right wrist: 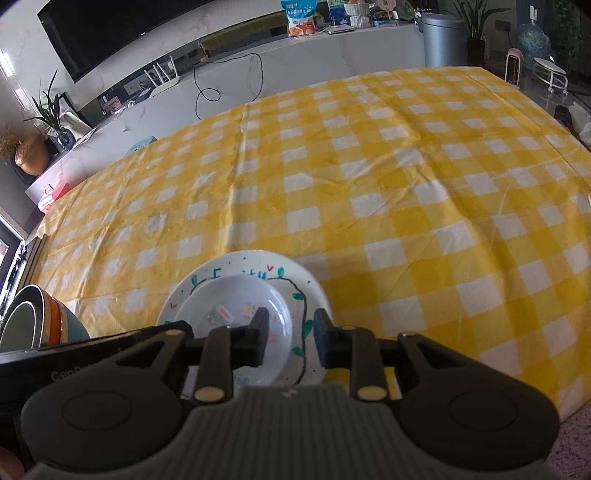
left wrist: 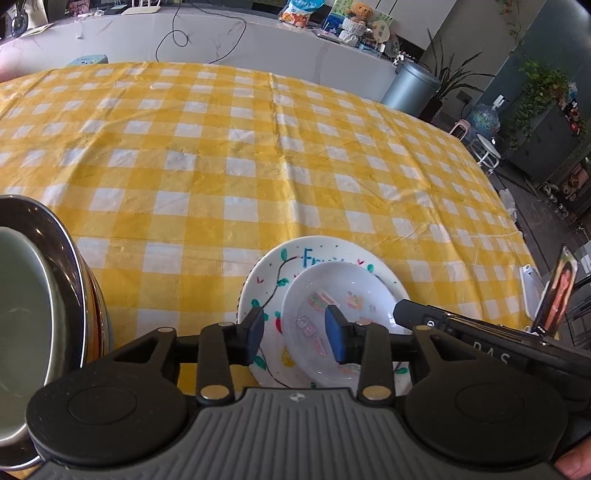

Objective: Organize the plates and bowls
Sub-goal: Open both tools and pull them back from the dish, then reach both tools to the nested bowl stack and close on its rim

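A white plate with coloured drawings (left wrist: pixel 269 273) lies near the front edge of the yellow checked table (left wrist: pixel 258 147). A small white dish with stickers (left wrist: pixel 332 295) sits on the plate. My left gripper (left wrist: pixel 294 334) is open and empty, just above the dish's near left rim. In the right wrist view my right gripper (right wrist: pixel 290 338) is open and empty over the right rim of the dish (right wrist: pixel 236 295) and the plate (right wrist: pixel 314 291). Stacked bowls (left wrist: pixel 37 280) stand to the left, a pale green one inside a dark one; they also show in the right wrist view (right wrist: pixel 33 321).
The right gripper's body (left wrist: pixel 480 332) reaches in at the left wrist view's lower right. A phone on a stand (left wrist: pixel 559 291) is at the table's right edge. A counter with a cable (left wrist: pixel 207 33) and a bin (left wrist: pixel 410 85) lie beyond the table.
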`<action>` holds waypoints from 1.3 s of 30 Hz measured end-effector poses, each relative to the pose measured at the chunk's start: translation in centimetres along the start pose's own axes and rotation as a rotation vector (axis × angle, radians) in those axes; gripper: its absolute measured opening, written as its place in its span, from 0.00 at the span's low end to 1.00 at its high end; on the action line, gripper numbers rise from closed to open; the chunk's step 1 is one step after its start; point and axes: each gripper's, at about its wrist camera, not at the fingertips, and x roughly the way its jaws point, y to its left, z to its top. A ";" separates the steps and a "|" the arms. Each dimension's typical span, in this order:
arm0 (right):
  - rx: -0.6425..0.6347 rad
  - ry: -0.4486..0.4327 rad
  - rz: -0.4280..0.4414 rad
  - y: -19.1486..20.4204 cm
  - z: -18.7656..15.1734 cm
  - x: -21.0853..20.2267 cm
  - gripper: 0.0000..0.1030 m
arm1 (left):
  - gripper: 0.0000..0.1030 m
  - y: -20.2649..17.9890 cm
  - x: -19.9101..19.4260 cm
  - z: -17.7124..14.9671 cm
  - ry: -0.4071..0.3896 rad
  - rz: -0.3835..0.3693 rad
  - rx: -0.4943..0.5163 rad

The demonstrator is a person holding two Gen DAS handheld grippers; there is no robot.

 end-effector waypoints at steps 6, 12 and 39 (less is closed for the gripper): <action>-0.025 -0.038 -0.045 0.4 0.1 -1.7 0.36 | 0.47 -0.6 -3.0 0.1 -0.031 -0.032 0.038; -0.032 -0.086 -0.043 1.8 0.1 -4.1 0.47 | 0.64 -0.2 -7.3 0.4 -0.112 -0.041 0.076; -0.106 0.035 0.223 16.9 -1.8 -2.5 0.76 | 0.78 15.7 -15.3 -1.3 -0.188 0.133 -0.244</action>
